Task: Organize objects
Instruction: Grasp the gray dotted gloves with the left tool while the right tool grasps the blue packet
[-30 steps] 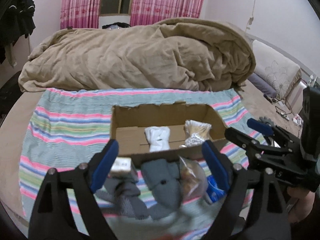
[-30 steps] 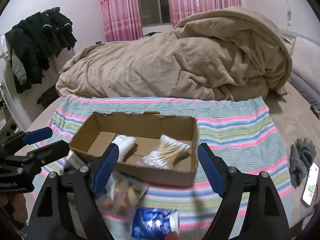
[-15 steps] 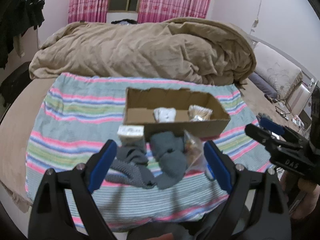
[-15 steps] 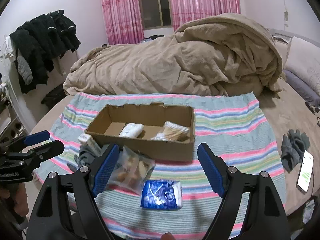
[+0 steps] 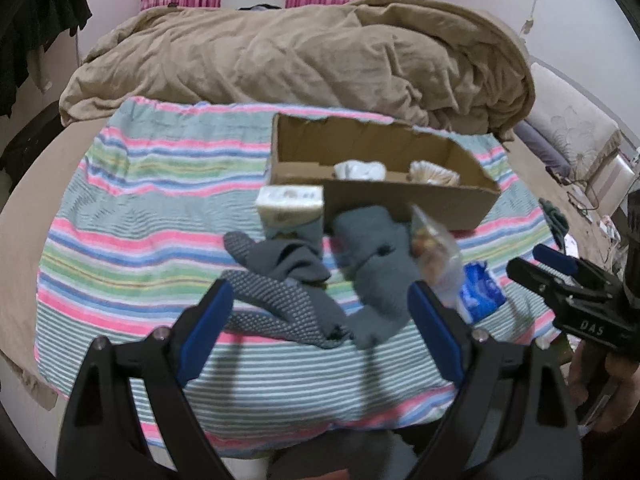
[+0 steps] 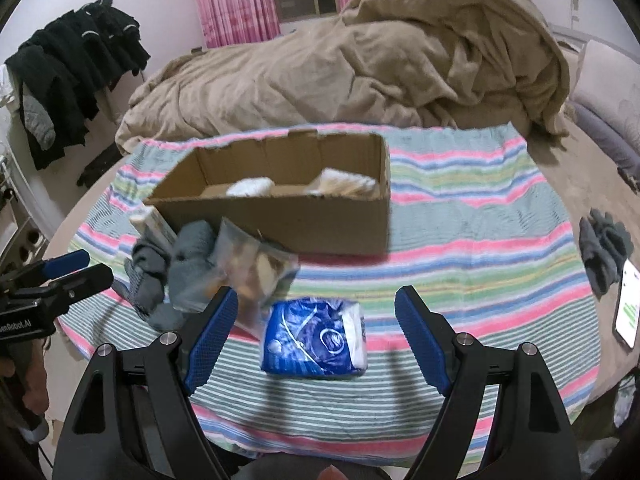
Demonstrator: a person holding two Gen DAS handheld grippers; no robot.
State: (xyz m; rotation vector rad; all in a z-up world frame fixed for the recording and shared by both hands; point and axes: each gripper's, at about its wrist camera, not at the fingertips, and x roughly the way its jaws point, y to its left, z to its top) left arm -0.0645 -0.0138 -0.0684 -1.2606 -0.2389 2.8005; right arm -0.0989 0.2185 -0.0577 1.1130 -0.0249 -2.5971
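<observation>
An open cardboard box point(image 5: 440, 200) point(image 6: 304, 220) sits on a striped cloth and holds a white roll point(image 5: 359, 169) point(image 6: 250, 187) and a bundle of cotton swabs point(image 5: 434, 172) point(image 6: 348, 182). In front of it lie grey socks point(image 5: 288, 280) point(image 6: 176, 268), a small cream carton point(image 5: 290, 206) point(image 6: 154, 222), a clear snack bag point(image 5: 434, 248) point(image 6: 256, 264) and a blue tissue pack point(image 5: 478, 290) point(image 6: 316, 334). My left gripper point(image 5: 316, 322) is open above the socks. My right gripper point(image 6: 316, 330) is open around the blue pack, above it.
A tan duvet point(image 5: 300, 52) is heaped behind the striped cloth point(image 5: 140, 220). Dark clothes point(image 6: 68, 64) hang at the left wall. Grey gloves point(image 6: 604, 248) and a phone point(image 6: 628, 304) lie at the bed's right edge.
Both grippers have pulled back and up from the box, so more of the cloth and the loose items shows. Both stay open and empty.
</observation>
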